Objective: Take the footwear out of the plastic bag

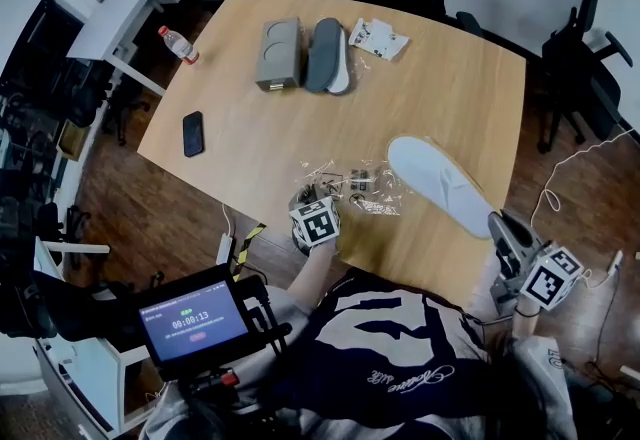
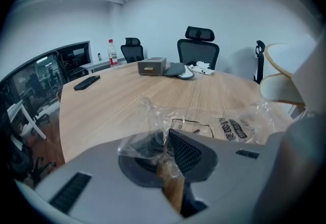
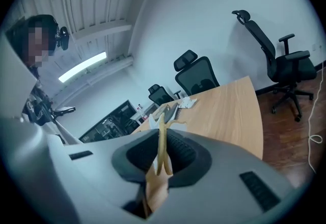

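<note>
Right gripper (image 3: 160, 152) is clamped on the heel edge of the white slipper (image 1: 436, 179), held over the table (image 1: 250, 78) just beside the plastic bag (image 1: 356, 186), whose film the left gripper (image 2: 166, 142) pinches tight. Slipper looks light and floppy, I'd grab the sole rim

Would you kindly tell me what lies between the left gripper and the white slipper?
In the head view, the crumpled clear plastic bag lies across that stretch, from the left gripper toward the white slipper.
</note>
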Tool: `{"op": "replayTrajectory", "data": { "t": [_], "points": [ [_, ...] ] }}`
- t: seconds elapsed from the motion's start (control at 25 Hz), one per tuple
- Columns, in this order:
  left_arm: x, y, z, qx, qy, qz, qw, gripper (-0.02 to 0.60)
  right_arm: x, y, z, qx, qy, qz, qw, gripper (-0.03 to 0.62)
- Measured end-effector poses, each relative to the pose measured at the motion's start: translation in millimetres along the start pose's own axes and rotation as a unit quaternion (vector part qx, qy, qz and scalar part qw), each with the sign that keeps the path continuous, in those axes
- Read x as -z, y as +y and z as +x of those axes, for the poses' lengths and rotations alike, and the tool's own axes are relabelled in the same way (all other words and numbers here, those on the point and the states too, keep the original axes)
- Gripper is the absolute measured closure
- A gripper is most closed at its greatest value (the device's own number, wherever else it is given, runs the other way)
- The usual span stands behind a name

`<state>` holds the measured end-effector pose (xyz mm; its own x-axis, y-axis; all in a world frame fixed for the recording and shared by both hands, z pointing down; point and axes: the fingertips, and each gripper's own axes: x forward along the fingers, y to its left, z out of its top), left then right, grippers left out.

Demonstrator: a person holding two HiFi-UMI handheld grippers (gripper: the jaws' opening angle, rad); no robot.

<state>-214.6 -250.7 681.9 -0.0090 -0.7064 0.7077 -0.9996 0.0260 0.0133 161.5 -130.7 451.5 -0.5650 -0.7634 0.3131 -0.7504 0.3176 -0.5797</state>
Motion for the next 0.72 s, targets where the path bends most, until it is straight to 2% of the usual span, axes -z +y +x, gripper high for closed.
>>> {"op": "replayTrajectory", "data": {
  "t": [0.12,0.24,0.36,0.44,0.52,0.6,0.64,0.72],
  "points": [
    [-0.3,0.1,-0.2,-0.001,0.004,0.001,1.0,0.54,-17.1,20.8,8.5,-0.04,-0.038,0.008,0.998,0.551],
    [-0.1,-5.4,-2.0,0.006,0.005,0.008,0.9999,0.54,-28.4,46.3,24.2,-0.108,-0.065,0.041,0.991,0.551],
    [-0.3,-11.9,-7.8,0.022,0.002,-0.012,0.9997,0.54,-17.3,65.0,53.4,-0.161,-0.054,0.083,0.982,0.551],
    [0.0,-18.1,-11.7,0.035,-0.001,-0.037,0.9987,0.54,-0.7,69.7,76.1,-0.175,-0.038,0.124,0.976,0.551],
    [1.4,-24.7,-14.6,0.049,-0.001,-0.066,0.9966,0.54,21.8,66.6,98.5,-0.173,-0.019,0.173,0.97,0.551],
    [0.8,-33.8,-18.0,0.072,-0.003,-0.095,0.9929,0.54,50.8,55.0,116.7,-0.148,0.011,0.215,0.965,0.551],
    [0.0,-39.2,-19.9,0.086,-0.005,-0.108,0.9905,0.54,67.1,46.0,122.3,-0.123,0.031,0.231,0.965,0.551],
    [-0.5,-48.7,-23.4,0.109,-0.006,-0.124,0.9862,0.54,102.0,17.5,122.6,-0.028,0.081,0.25,0.964,0.551]
  ]
}}
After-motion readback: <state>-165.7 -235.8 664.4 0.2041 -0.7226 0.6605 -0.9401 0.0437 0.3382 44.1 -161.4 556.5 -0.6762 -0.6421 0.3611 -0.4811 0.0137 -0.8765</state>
